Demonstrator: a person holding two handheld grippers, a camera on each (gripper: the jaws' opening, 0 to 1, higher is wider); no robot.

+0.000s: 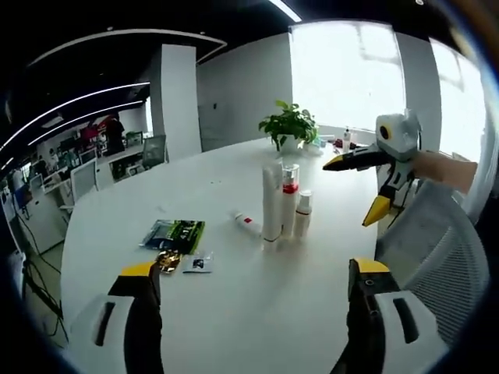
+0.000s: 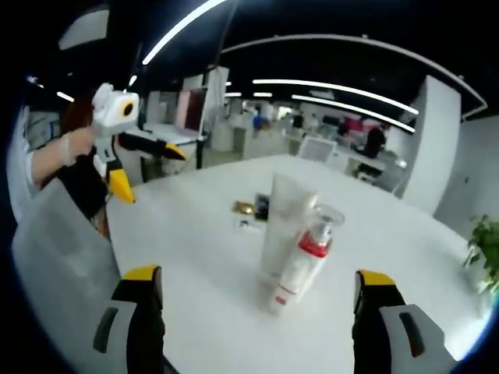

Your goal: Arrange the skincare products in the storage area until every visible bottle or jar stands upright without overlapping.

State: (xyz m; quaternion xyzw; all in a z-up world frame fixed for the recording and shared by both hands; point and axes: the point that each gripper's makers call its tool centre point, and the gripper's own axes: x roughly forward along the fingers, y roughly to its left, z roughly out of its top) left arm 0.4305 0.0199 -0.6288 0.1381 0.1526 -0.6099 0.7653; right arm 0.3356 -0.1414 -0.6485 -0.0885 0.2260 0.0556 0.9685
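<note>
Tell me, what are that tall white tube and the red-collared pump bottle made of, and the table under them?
The tall white tube looks like matte, soft plastic: opaque, no glare. The pump bottle seems glossy white plastic with a red collar and a see-through cap, likely clear plastic. The table has a smooth white top with a faint sheen, perhaps laminate; I cannot be sure.

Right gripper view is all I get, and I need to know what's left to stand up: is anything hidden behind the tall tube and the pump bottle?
Observer: Yes. The left gripper view shows a small white bottle standing upright beside the pump bottle, on the side away from the tall tube.
Operator: Anything lying down?
Observer: A small tube with a red end lies flat on the table, on the tall tube's other side.
Operator: Where's my claw?
Observer: The right claw hangs open in the air, off to the side of the group, touching nothing.
</note>
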